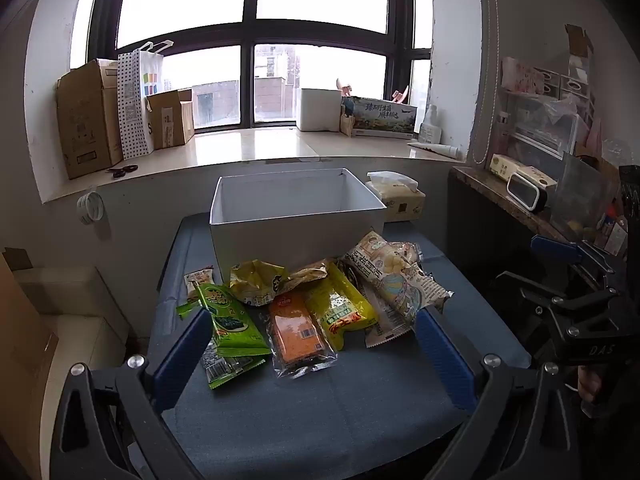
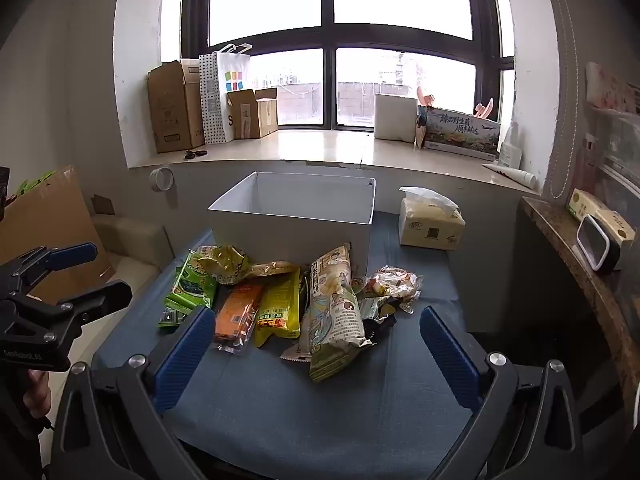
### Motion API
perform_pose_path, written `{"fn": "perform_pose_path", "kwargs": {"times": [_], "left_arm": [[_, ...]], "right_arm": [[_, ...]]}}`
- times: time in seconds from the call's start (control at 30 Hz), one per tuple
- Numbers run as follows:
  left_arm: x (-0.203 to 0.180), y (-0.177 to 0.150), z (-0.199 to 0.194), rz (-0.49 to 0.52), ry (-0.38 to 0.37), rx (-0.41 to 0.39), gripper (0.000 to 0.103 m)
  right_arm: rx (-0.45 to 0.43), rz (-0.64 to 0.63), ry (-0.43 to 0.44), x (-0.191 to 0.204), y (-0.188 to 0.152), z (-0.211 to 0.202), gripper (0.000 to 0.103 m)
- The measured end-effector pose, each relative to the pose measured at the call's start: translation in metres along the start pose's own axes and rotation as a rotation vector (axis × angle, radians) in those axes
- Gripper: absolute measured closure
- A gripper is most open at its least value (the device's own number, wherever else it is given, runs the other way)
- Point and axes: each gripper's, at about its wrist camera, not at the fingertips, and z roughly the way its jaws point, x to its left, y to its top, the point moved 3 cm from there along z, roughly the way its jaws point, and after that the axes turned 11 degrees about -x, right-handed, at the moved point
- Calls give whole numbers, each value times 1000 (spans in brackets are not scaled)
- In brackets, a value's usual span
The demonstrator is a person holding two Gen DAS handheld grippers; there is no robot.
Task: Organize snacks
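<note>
A pile of snack packets lies on the blue table [image 1: 320,412] in front of an open white box [image 1: 296,216], which looks empty. In the left wrist view I see a green packet [image 1: 230,320], an orange one [image 1: 298,332], a yellow one [image 1: 340,308] and a large beige bag [image 1: 396,276]. The same box [image 2: 292,216], orange packet [image 2: 236,316] and beige bag [image 2: 332,312] show in the right wrist view. My left gripper [image 1: 316,340] is open above the near packets. My right gripper [image 2: 316,340] is open and empty, short of the pile.
A tissue pack [image 2: 432,220] stands right of the box. The windowsill [image 1: 248,148] behind holds cardboard boxes and a paper bag. A cluttered side shelf [image 2: 580,248] runs along the right. A cream sofa [image 2: 132,240] is at the left.
</note>
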Motion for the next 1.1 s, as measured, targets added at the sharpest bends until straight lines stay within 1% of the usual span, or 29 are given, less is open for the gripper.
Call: {"fn": "perform_pose_path", "kwargs": {"times": [0.1,0.13,0.17,0.2,0.33,1.1], "left_arm": [[-6,-2,-4,13,0,-13,0],[-4,-1,1,-8,-14,15,0],[-4,-2,1,-11,-22,8,0],[-4,-2,-1,-13,-21,-6,0],[-3,4,-2,-11,-23,-3,0],[-3,5,-6,0,-26,-10,0]], "right_arm": [[0,-10,-9,0,1,0,0],[-1,-7,-11,0,2,0,0],[-1,-4,-11,0,2,0,0],[-2,-3,-12,0,3,-1,0],[-13,-4,-4,1,3,-3,0],[-20,-13,5,3,2,-5,0]]}}
